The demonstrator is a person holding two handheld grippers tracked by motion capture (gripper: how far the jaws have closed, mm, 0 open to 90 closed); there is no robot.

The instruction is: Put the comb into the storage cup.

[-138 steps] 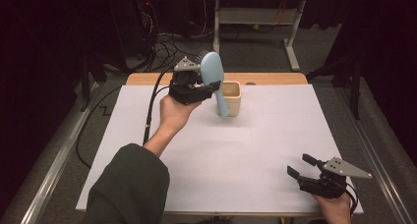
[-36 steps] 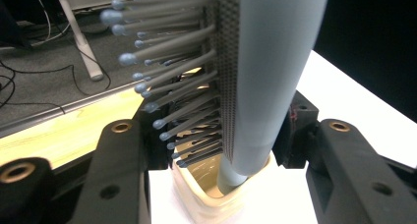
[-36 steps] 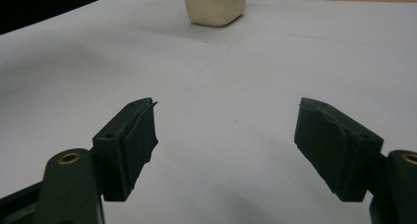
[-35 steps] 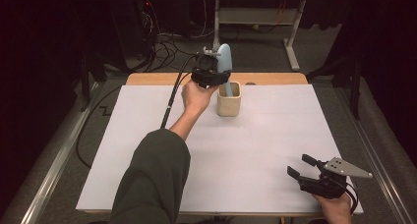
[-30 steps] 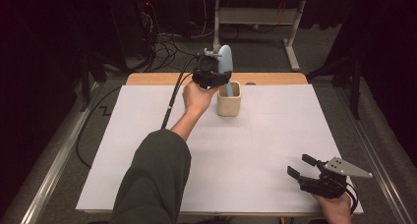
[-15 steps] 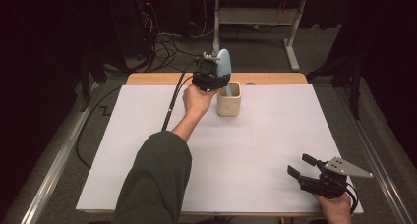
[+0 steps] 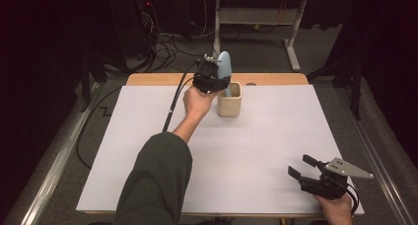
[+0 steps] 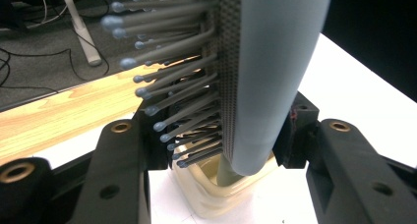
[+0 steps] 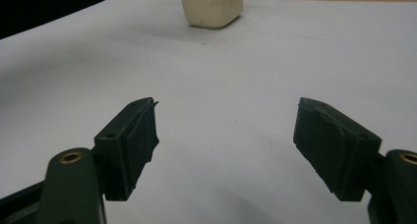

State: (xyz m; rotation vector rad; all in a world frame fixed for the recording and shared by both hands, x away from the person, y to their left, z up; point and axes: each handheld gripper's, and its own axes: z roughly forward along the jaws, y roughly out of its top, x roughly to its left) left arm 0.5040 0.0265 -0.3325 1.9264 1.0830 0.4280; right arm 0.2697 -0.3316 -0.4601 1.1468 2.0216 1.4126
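Observation:
A pale blue hairbrush [image 7: 224,67] stands upright with its handle down inside a cream cup [image 7: 230,99] at the far middle of the white table. My left gripper [image 7: 213,80] is shut on the brush's head, just left of the cup. In the left gripper view the hairbrush [image 8: 265,76] rises between the black jaws, bristles to the left, and its handle dips into the cup [image 8: 216,192]. My right gripper [image 7: 303,168] rests open near the table's front right corner, nothing between its fingers. The right gripper view has the gripper [image 9: 226,121] facing the cup [image 9: 211,7] far off.
The white table sheet [image 7: 256,151] has a wooden strip [image 7: 162,79] along its far edge. Cables [image 7: 167,42] and a grey stand [image 7: 291,32] lie on the floor behind. Metal rails [image 7: 54,166] run along both sides of the table.
Since 4.6 s ago my left gripper has carried the brush from a tilt to upright over the cup, handle in. Over the last second it has barely shifted. The right gripper has stayed still.

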